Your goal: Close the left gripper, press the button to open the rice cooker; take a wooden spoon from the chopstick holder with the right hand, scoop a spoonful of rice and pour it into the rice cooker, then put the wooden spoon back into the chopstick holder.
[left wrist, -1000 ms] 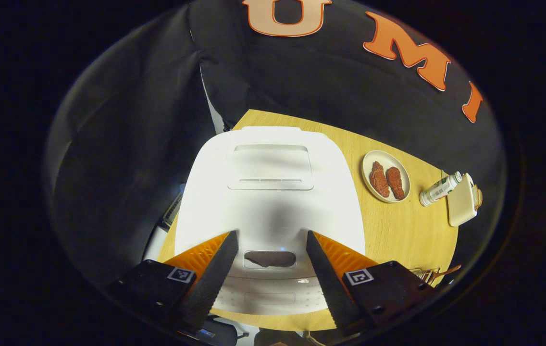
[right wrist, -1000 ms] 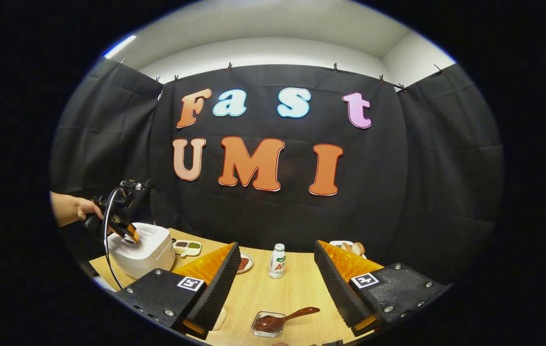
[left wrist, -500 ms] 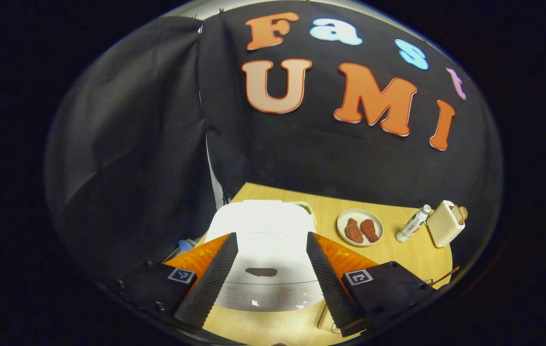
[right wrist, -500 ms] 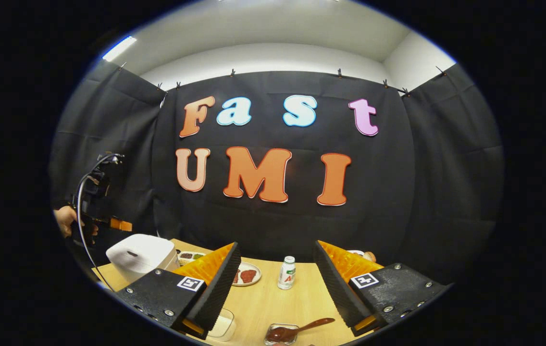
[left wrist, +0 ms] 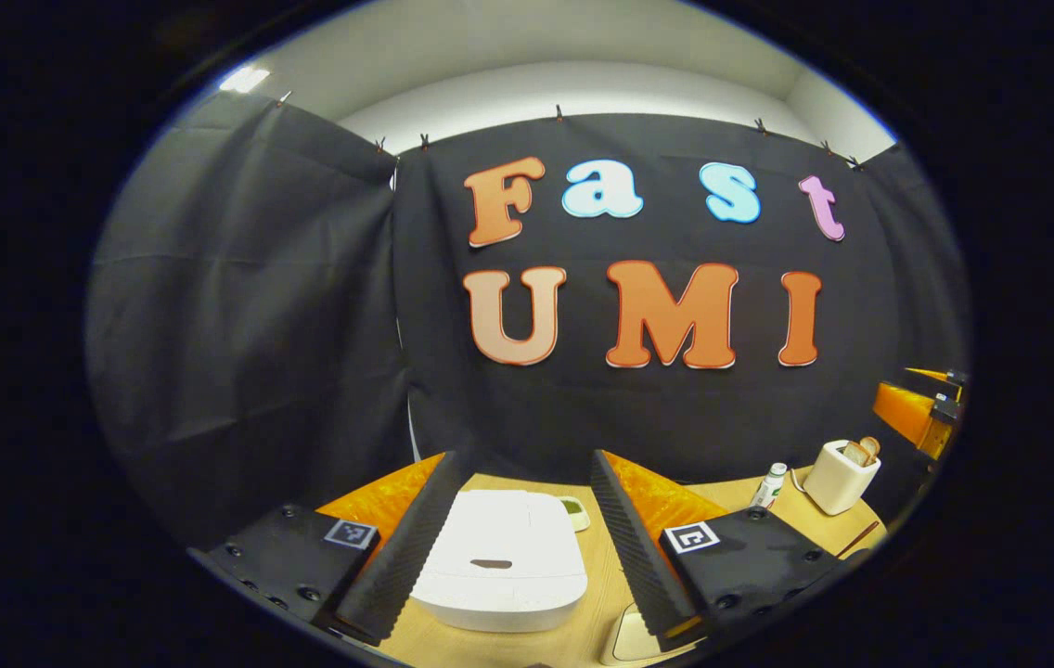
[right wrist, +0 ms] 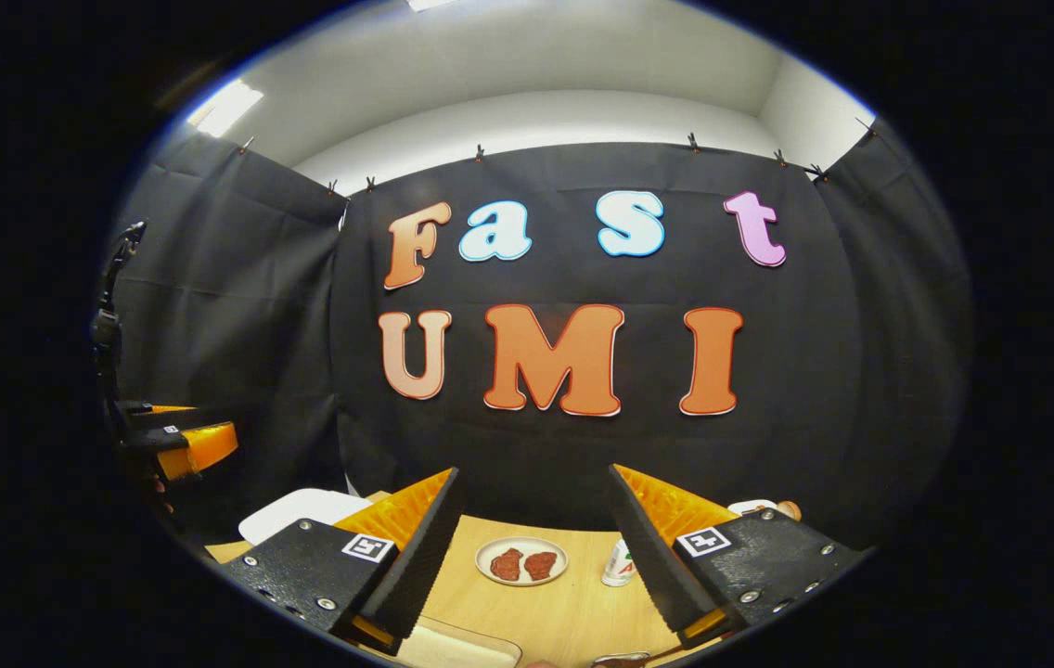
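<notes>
In the left gripper view, the left tool [left wrist: 527,547] hangs with fingers apart above the lid-down rice cooker [left wrist: 501,571] on the table [left wrist: 601,575]. In the right gripper view, the right tool [right wrist: 534,547] is spread wide and empty; the rice cooker [right wrist: 300,508] sits far left, and a dark sliver at the bottom edge is perhaps the wooden spoon [right wrist: 624,659].

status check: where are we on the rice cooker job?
Done: nothing that shows. The rice cooker has its lid down. In hand: nothing; the left claw hangs open above the cooker, and the right claw is open and empty over the table. Left: close the claw, press the button, all spoon steps.
</notes>
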### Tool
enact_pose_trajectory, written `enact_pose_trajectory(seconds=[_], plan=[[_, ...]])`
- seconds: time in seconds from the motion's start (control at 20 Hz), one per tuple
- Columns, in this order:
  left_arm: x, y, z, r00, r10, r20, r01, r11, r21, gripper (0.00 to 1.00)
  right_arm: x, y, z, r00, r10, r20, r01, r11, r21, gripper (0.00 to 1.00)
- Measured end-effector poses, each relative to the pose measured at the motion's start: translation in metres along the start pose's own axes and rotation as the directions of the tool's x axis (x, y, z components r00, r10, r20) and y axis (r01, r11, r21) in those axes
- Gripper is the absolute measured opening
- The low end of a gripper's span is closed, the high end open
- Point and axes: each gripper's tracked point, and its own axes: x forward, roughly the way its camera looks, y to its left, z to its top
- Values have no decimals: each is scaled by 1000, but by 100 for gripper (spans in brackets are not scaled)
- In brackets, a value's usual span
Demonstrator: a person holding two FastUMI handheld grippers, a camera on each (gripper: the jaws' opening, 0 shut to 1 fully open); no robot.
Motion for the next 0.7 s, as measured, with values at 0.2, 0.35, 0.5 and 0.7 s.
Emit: enact_pose_trajectory(seconds=[0.2, 0.35, 0.5, 0.7], plan=[[-18, -16, 27, 997, -22, 76, 19, 999, 34, 96, 10, 14, 16, 998, 16, 53, -16, 1000, 2, 95], [-28, -25, 37, 994, -33, 102, 29, 999, 47, 100, 16, 23, 23, 997, 28, 76, -28, 1000, 1, 95], [-30, -22, 38, 993, -27, 111, 23, 999, 36, 100, 20, 31, 27, 995, 42, 88, -41, 999, -8, 100], [-28, -11, 40, 993, 3, 115, -6, 1000, 28, 100, 20, 32, 31, 994, 41, 103, -41, 999, -9, 100]])
